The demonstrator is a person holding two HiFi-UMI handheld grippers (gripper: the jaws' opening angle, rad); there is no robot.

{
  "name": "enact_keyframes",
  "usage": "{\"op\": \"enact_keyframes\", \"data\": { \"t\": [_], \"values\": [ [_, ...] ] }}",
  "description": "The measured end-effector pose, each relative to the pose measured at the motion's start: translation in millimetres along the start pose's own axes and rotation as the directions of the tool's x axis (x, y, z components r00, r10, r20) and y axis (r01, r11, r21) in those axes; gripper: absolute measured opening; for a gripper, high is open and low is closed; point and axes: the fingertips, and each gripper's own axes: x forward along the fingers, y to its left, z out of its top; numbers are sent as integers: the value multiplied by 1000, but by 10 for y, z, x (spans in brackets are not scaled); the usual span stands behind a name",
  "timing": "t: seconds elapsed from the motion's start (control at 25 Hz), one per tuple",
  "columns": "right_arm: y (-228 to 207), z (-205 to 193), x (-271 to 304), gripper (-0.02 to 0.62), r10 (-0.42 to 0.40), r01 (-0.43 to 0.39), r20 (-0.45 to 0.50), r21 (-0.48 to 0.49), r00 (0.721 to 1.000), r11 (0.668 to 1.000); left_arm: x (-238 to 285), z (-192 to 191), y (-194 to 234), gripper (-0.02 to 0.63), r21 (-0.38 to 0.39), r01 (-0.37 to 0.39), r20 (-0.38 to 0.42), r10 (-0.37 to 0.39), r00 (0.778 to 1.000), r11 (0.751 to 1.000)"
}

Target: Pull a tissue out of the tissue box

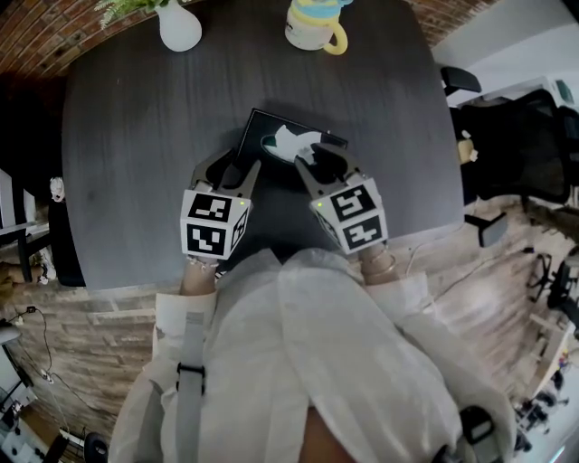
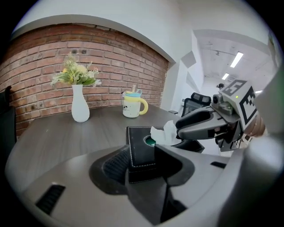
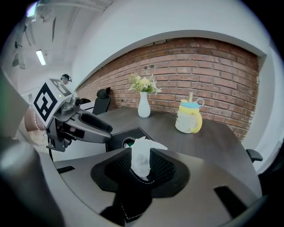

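Note:
A black tissue box (image 1: 267, 128) lies on the dark round table (image 1: 136, 136), and a white tissue (image 1: 294, 140) stands up out of its oval slot. My left gripper (image 1: 231, 169) is at the box's near left corner. In the left gripper view that corner (image 2: 140, 150) sits between its wide-spread jaws, which do not visibly press on it. My right gripper (image 1: 317, 155) reaches over the box's near right side. In the right gripper view the tissue (image 3: 142, 157) hangs loose between its spread jaws, and the box's stitched edge (image 3: 126, 208) shows below.
A white vase (image 1: 179, 25) with flowers and a yellow-and-blue cup (image 1: 312, 25) stand at the table's far edge. A black office chair (image 1: 516, 154) is off the table's right side. A brick wall (image 2: 53, 66) rises behind the table.

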Motion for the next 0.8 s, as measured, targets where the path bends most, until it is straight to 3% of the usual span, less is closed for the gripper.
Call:
{"op": "enact_keyframes", "data": {
  "t": [0.28, 0.56, 0.8],
  "values": [
    [-69, 50, 21, 110, -14, 13, -8, -31, 1000, 999, 127, -29, 15, 169, 88, 3, -57, 2, 998, 996],
    [-86, 80, 57, 117, -20, 18, -26, -68, 999, 998, 165, -72, 24, 173, 49, 29, -67, -26, 997, 998],
    [-55, 172, 139, 133, -15, 7, -46, -168, 999, 986, 170, -79, 28, 173, 46, 33, -68, -29, 997, 998]
  ]
}}
